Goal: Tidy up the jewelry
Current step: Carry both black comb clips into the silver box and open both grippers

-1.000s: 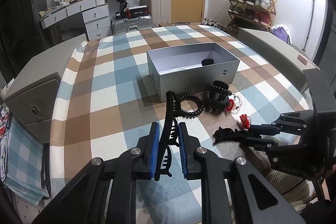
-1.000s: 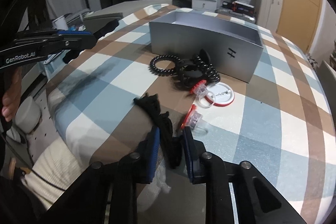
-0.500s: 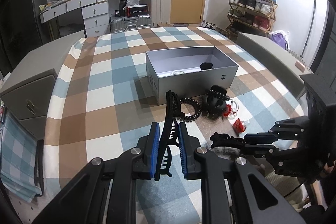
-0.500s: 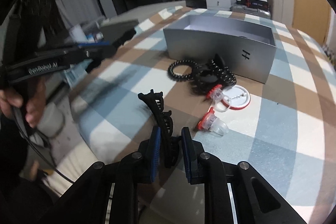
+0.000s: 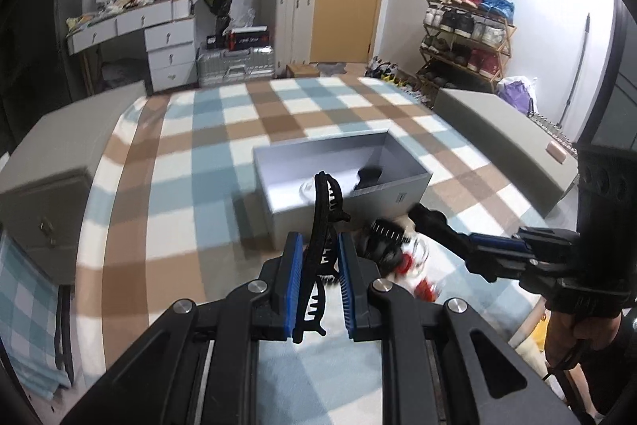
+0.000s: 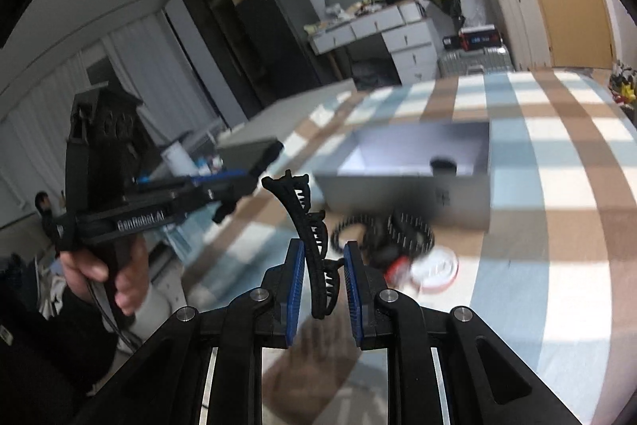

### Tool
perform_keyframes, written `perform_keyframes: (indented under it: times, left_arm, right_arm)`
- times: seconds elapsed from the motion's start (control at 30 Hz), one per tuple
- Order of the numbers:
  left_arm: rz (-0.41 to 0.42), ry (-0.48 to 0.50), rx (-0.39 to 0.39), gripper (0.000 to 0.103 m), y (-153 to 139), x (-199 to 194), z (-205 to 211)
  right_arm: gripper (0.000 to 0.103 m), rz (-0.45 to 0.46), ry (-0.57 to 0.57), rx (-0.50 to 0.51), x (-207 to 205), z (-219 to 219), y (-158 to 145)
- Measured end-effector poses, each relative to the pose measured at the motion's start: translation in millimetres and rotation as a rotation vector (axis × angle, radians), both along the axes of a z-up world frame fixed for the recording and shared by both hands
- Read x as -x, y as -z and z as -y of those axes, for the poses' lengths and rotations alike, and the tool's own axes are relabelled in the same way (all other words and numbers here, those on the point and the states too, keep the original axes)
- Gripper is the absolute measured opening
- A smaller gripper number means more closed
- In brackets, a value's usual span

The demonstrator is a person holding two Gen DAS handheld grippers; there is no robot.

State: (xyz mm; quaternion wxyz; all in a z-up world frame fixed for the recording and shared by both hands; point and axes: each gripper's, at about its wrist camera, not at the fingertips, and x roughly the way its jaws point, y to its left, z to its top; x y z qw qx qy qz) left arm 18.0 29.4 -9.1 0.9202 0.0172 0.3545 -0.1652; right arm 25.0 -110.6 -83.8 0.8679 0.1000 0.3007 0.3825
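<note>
Right wrist view: our right tool [image 6: 324, 281] has lifted its black hair clip [image 6: 308, 226] off the table [image 6: 557, 226]; our left tool [image 5: 316, 283] still clamps another clip [image 5: 324, 226], both nearing the grey box [image 5: 342, 186].

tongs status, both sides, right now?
Left tongs: shut on a black hair clip.
Right tongs: shut on a second black hair clip.

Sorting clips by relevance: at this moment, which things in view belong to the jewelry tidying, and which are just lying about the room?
Part of the job:
left gripper shut on a black hair claw
right gripper shut on a second black claw clip
grey box
loose pile of hair ties and red pieces

Lying about:
shoe rack
white drawers
silver suitcase
</note>
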Motion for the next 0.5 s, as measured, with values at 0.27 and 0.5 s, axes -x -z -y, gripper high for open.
perform_keyframes:
  times: [0.27, 0.5]
  left_arm:
    - [0.02, 0.007, 0.005, 0.013, -6.0, -40.1, 12.5]
    - [0.004, 0.011, 0.022, 0.013, -0.7, -73.9, 18.2]
  right_arm:
    - [0.019, 0.059, 0.035, -0.015, -44.1, 7.3, -30.2]
    - [0.019, 0.091, 0.042, 0.001, -84.1, 8.1, -43.0]
